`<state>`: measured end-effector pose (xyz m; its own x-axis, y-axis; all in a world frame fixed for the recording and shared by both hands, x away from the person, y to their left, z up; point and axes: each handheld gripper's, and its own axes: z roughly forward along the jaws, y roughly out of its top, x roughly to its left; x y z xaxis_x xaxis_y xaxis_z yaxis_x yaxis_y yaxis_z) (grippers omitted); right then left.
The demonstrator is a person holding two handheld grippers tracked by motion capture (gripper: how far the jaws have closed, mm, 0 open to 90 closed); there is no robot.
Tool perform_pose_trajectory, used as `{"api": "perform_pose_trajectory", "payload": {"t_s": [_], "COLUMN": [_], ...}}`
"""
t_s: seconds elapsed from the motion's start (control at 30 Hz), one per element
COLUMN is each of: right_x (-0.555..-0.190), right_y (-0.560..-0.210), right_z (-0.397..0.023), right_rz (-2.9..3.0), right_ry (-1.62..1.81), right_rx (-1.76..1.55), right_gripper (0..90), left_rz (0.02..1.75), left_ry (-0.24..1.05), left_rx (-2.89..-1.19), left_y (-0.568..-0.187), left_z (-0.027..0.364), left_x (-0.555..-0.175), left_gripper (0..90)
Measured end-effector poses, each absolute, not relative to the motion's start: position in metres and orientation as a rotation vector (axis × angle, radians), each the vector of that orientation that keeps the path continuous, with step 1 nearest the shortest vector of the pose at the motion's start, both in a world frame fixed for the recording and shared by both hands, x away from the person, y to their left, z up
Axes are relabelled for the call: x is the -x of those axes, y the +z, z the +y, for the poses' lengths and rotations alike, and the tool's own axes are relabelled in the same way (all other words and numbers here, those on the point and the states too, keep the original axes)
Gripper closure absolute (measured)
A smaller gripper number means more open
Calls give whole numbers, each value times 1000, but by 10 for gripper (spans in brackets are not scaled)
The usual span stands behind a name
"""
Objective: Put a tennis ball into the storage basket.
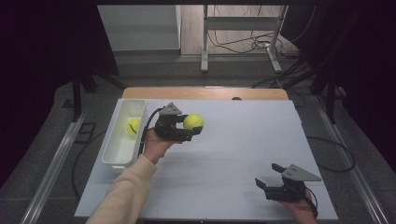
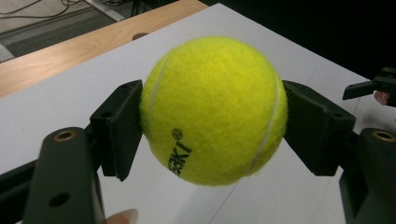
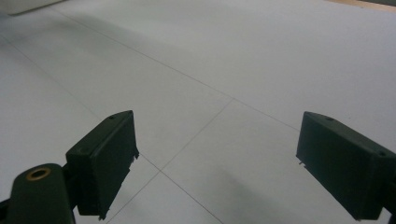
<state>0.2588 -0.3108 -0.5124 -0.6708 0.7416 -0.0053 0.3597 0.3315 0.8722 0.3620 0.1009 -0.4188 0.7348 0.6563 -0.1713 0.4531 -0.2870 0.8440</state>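
White boarding is covering the table (image 1: pixel 243 140), a strip of bare wood showing along its far edge, with cables and a metal stand lying on the floor beyond. Near the left edge a white bin (image 1: pixel 122 140) is sitting with a yellow ball (image 1: pixel 133 126) half hidden by its wall. The left gripper (image 1: pixel 189 127) is clamping a tennis ball (image 1: pixel 193 122) just right of the bin, above the board. By the near right corner the right gripper (image 1: pixel 270 175) is resting with fingers apart, holding nothing. Darkness is swallowing both sides of the room.
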Motion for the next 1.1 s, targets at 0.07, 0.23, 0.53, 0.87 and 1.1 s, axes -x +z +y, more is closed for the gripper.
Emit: {"api": "perform_pose_trajectory", "payload": {"t_s": [0.07, 0.23, 0.53, 0.87, 1.1], "right_x": [-259, -259, -259, -259, -259], "right_y": [-512, -513, -512, -512, -512], "right_z": [-311, -310, -311, -310, -310], "right_rz": [2198, 2201, 2197, 2197, 2198], "right_ry": [1283, 1282, 1282, 1282, 1281], "right_rx": [-973, -971, -972, -972, -969], "right_gripper": [125, 125, 126, 126, 126], "left_rz": [850, 855, 865, 877, 886], "left_ry": [258, 262, 268, 294, 302], "left_rx": [-1936, -1924, -1916, -1904, -1903], "left_y": [-418, -418, -417, -415, -416], "left_z": [103, 108, 115, 124, 130], "left_x": [-361, -358, -354, -349, -348], "left_gripper": [266, 266, 266, 266, 266]}}
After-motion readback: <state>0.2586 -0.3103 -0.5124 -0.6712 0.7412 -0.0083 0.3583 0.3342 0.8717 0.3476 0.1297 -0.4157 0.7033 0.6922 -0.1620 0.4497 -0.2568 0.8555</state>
